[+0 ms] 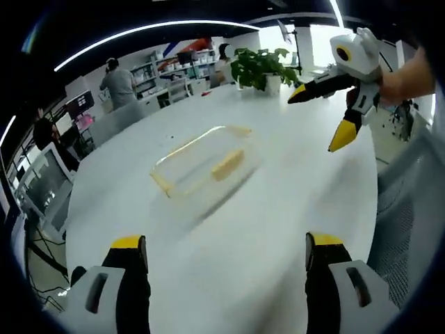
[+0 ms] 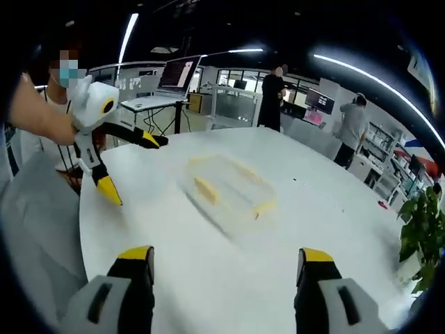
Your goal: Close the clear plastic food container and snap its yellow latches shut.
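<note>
A clear plastic food container [image 1: 205, 167] with yellow latches lies on the round white table [image 1: 278, 209], its picture blurred; it also sits mid-table in the right gripper view [image 2: 229, 188]. My left gripper [image 1: 226, 250] stands open above the table, well short of the container, with nothing between its jaws. The right gripper [image 1: 327, 115] hangs open in the air beyond and to the right of the container. In its own view the right gripper [image 2: 228, 263] is open and empty, and the left gripper [image 2: 128, 167] hovers open at the left.
A potted plant [image 1: 261, 68] stands at the table's far edge, also seen low right as a plant [image 2: 424, 229]. Desks, monitors and shelves ring the room, with several people standing behind. A person's hand [image 1: 407, 76] holds the right gripper.
</note>
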Demonstrator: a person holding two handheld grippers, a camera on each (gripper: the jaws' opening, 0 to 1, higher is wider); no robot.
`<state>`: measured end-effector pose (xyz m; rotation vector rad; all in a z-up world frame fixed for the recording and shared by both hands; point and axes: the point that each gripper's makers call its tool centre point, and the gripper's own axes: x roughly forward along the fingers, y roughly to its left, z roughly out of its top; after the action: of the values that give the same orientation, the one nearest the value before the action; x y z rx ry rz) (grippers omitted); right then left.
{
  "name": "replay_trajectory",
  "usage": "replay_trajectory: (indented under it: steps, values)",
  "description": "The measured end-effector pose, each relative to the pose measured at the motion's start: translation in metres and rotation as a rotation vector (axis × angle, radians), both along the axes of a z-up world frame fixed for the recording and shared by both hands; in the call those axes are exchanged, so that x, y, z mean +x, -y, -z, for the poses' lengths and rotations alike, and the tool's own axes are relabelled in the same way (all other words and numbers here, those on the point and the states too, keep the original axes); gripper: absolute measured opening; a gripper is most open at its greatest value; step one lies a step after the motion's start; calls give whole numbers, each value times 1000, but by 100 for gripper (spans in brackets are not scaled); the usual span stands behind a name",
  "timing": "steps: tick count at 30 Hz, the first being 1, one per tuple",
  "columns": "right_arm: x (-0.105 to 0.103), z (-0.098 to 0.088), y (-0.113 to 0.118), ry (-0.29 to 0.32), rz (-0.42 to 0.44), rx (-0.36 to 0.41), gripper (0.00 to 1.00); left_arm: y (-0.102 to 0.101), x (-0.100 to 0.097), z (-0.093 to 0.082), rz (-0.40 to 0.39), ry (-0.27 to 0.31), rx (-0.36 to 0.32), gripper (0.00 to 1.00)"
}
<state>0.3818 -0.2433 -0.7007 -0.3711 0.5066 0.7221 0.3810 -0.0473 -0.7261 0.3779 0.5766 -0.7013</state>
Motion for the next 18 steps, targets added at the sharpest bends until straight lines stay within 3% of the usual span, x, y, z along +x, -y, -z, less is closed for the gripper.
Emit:
replay_trajectory:
  steps: [18]
  values:
    - [-36, 8, 18, -18, 90, 50, 86, -26, -38, 3, -37, -11, -24, 93]
